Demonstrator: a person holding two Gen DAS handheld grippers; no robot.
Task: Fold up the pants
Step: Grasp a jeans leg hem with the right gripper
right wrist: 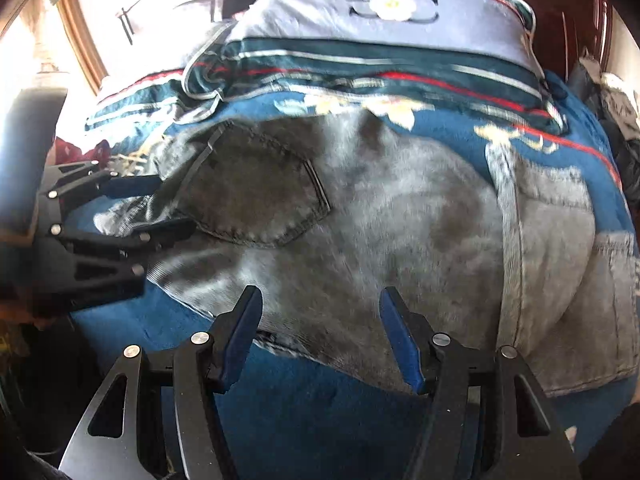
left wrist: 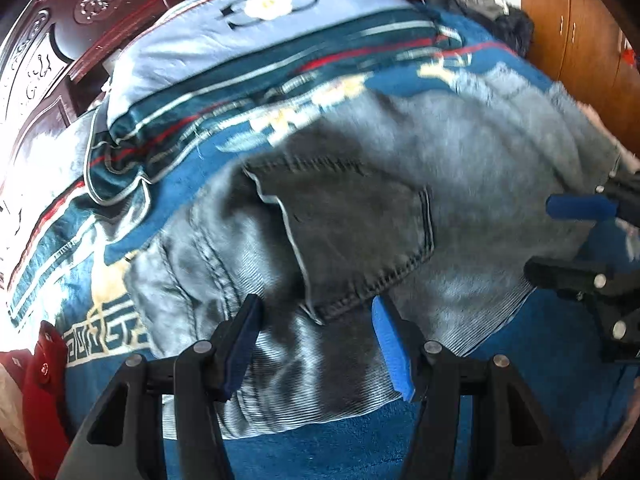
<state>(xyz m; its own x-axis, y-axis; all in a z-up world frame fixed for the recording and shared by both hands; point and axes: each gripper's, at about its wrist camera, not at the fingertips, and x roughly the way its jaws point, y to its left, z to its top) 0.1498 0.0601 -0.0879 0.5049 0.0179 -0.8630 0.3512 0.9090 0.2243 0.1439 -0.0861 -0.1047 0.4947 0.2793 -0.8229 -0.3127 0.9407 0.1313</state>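
Observation:
Grey-blue jeans (left wrist: pixel 400 208) lie on a blue patterned bedspread (left wrist: pixel 540 344), back pocket (left wrist: pixel 348 232) facing up. My left gripper (left wrist: pixel 316 312) is open, its blue-padded fingers just above the near waistband edge, holding nothing. In the right wrist view the jeans (right wrist: pixel 400 232) spread across the bed, with the pocket (right wrist: pixel 248 192) at left. My right gripper (right wrist: pixel 320 312) is open above the jeans' near edge, empty. Each gripper shows in the other's view: the right one (left wrist: pixel 576 236) at the right edge, the left one (right wrist: pixel 160 204) at the left by the pocket, both open.
A folded blue and teal quilt (left wrist: pixel 248 60) with a flower emblem lies behind the jeans. A dark carved wooden headboard (left wrist: pixel 60 12) stands behind it. A red item (left wrist: pixel 44 380) lies at the left. A wooden wardrobe (left wrist: pixel 568 28) and dark clothes (left wrist: pixel 488 8) are at the right.

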